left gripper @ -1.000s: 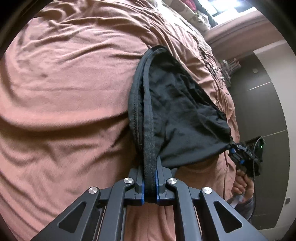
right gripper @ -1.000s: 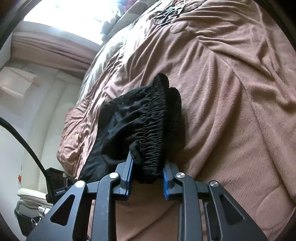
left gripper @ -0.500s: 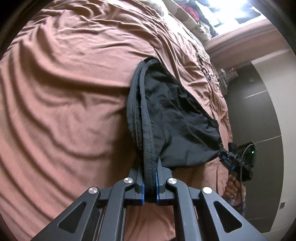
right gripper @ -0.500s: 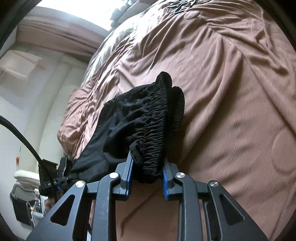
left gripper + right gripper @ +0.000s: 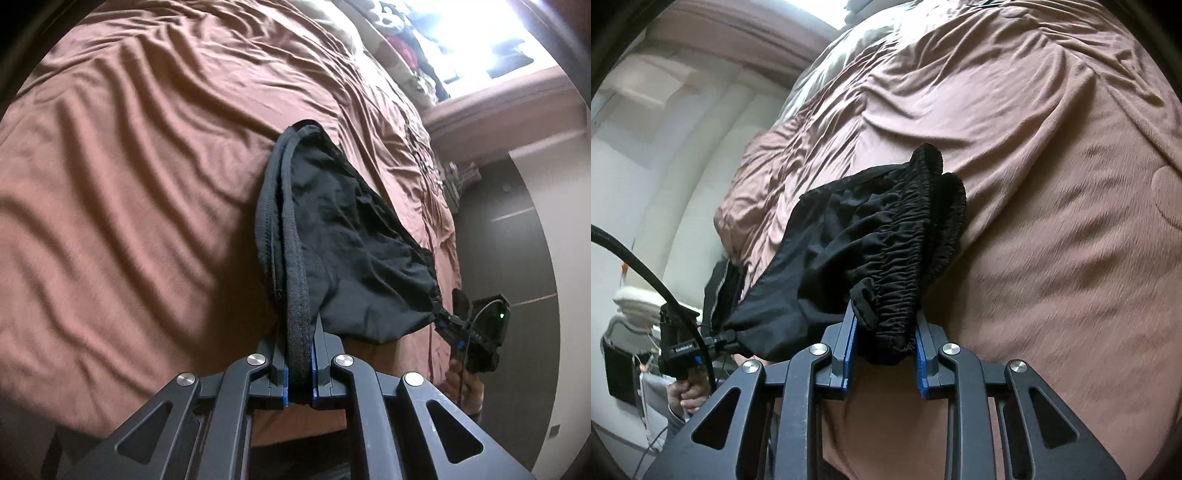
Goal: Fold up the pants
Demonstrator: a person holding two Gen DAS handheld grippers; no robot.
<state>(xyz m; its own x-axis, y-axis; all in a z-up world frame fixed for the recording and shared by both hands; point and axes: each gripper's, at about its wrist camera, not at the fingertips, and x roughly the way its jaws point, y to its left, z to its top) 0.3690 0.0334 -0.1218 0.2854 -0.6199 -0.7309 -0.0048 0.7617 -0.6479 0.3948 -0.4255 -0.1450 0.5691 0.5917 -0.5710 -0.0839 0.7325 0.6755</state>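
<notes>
Here, the left gripper (image 5: 298, 360), a black two-finger claw with blue pads, is clamped on a flat, ribbed hem band of the black, thin, soft fabric pants (image 5: 343, 236); the band runs straight up out of the nearly closed jaws and loops back on itself. From there the cloth sags in a loose pouch toward the right gripper (image 5: 448, 321), seen small at the right of this view with a person's hand (image 5: 463, 384) under it. The garment hangs in the air between the two claws, above the rumpled brown bedspread (image 5: 129, 184), and whether its lowest fold brushes the cover cannot be told.

In the right wrist view, the right gripper (image 5: 884, 350) is clamped on the thick, gathered elastic waistband (image 5: 916, 236), bunched in several layers so the jaws stand wider apart. Far left, the left gripper (image 5: 718, 339) pinches the other end, a hand (image 5: 687, 395) below it.

The fabric looks light, limp and a little slick; it should drape and slump rather than keep a crease, so a fold likely needs laying flat on the bed. The band and waistband are the firmest parts and seem the surest holds; plain cloth would probably slip
</notes>
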